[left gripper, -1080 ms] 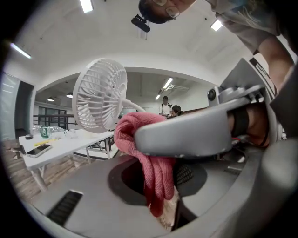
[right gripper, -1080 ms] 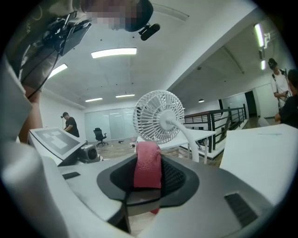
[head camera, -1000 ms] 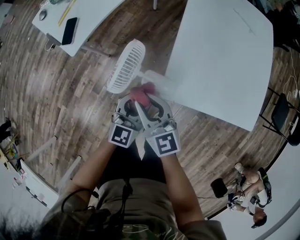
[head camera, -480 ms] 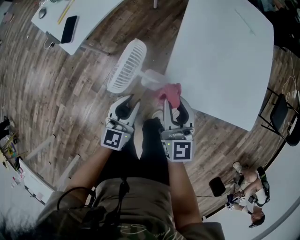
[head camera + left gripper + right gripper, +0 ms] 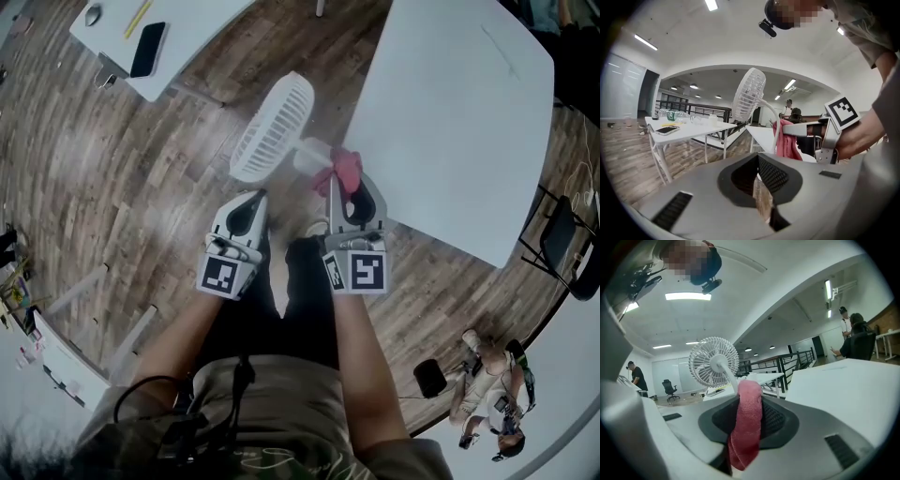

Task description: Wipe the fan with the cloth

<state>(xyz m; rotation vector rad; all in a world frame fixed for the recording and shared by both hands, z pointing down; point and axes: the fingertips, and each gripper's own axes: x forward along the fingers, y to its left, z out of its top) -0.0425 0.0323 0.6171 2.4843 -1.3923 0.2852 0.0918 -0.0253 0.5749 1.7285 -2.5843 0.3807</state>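
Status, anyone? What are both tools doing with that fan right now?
Left gripper shut, empty. Right gripper shut on pink cloth, close to fan. Path clear.

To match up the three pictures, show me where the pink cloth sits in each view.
Head view: centre, pink cloth at the tip of the right gripper.
Left gripper view: right of centre, hanging from the right gripper.
Right gripper view: lower centre, clamped between the fingers.
Shared landmark: the white fan, up and left of the cloth in all three.
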